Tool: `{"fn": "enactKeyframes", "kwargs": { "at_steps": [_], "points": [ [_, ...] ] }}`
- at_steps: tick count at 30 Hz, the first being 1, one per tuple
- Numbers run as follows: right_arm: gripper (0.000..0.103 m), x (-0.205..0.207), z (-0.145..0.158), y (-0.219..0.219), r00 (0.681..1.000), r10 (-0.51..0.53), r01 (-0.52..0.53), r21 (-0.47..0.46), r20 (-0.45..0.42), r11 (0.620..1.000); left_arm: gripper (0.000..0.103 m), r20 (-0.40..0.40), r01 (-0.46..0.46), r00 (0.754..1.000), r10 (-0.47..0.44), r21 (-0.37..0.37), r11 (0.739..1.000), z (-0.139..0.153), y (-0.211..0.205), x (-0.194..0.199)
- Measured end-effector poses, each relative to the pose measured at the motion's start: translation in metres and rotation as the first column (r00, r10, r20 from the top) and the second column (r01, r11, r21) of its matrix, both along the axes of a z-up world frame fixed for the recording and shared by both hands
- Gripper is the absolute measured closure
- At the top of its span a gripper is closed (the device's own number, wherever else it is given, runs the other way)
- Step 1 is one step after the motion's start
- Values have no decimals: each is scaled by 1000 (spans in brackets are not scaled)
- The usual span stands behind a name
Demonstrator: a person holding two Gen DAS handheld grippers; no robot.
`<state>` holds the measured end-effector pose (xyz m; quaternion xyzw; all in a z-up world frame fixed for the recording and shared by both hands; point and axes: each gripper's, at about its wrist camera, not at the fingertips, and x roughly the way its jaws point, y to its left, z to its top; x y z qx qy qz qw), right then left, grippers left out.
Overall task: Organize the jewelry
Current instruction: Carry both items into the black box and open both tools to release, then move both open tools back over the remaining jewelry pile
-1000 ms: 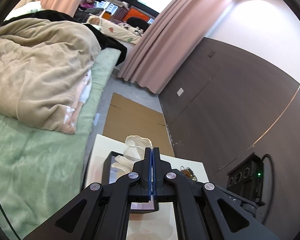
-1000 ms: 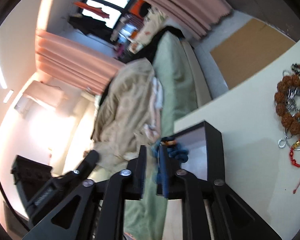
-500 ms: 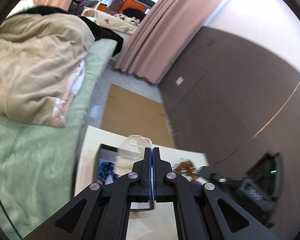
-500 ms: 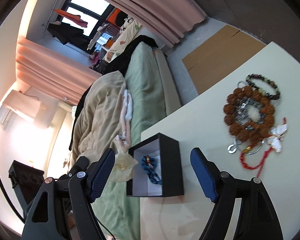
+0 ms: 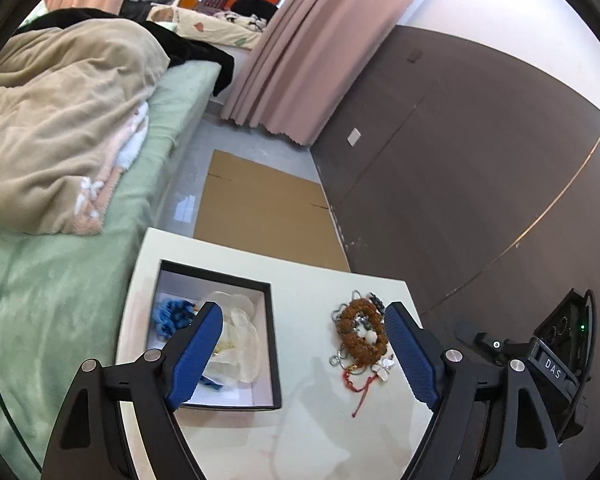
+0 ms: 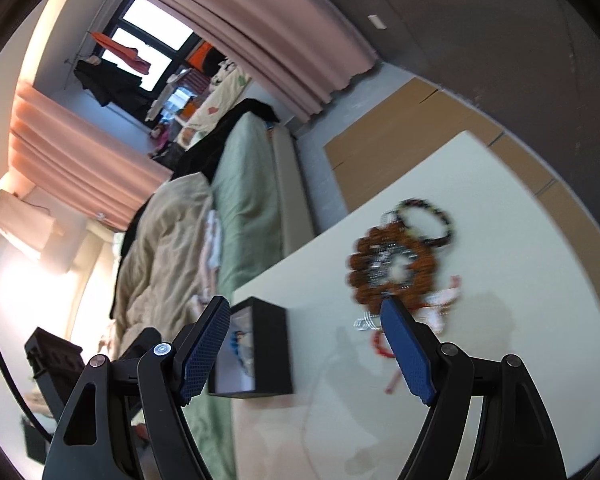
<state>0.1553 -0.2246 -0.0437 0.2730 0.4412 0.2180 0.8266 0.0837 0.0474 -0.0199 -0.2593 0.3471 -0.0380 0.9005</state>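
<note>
A black box with a white inside (image 5: 272, 360) sits on the cream table (image 5: 324, 280). It holds a blue bracelet (image 5: 168, 318) and a clear plastic pouch (image 5: 236, 336). A pile of jewelry lies to its right: a brown bead bracelet (image 5: 360, 330), a silver chain and a red cord (image 5: 360, 384). My left gripper (image 5: 304, 354) is open and empty above the table, between box and pile. My right gripper (image 6: 306, 354) is open and empty above the table; the box (image 6: 272, 354) is to its left, the brown bracelet (image 6: 392, 268) and a dark bead bracelet (image 6: 428, 220) are ahead.
A bed with a green sheet (image 5: 40, 280) and a beige blanket (image 5: 60, 120) runs along the table's left side. Flat cardboard (image 5: 260, 216) lies on the floor beyond the table. A dark wall panel (image 5: 460, 160) is at right. The other gripper's black body (image 5: 556, 360) is at lower right.
My left gripper was shut on the clear pouch and has opened; the pouch now lies in the box. My right gripper opened earlier and has moved right toward the jewelry pile.
</note>
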Motion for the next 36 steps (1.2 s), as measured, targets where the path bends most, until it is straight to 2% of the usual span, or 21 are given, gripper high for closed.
{"fn": "enactKeyframes", "kwargs": {
  "at_steps": [7, 11, 15, 24, 30, 36],
  "points": [
    [25, -2, -3, -27, 999, -34, 33, -37, -27, 999, 20, 2, 38, 999, -38, 26, 999, -3, -22, 2],
    [25, -2, -7, -35, 997, -53, 51, -41, -60, 998, 20, -18, 82, 997, -81, 89, 993, -7, -40, 5],
    [25, 0, -12, -43, 994, -69, 65, -49, -90, 997, 27, -48, 123, 992, -118, 132, 984, -14, -58, 11],
    [25, 14, -21, -58, 984, -106, 101, -42, -142, 994, 38, -85, 211, 976, -201, 120, 970, -22, -82, 30],
    [25, 25, -23, -67, 980, -115, 109, -47, -161, 993, 44, -173, 217, 965, -196, 110, 970, -31, -85, 57],
    [25, 37, -31, -70, 972, -123, 116, -45, -199, 992, 45, -255, 255, 941, -222, 100, 962, -44, -96, 87]
  ]
}}
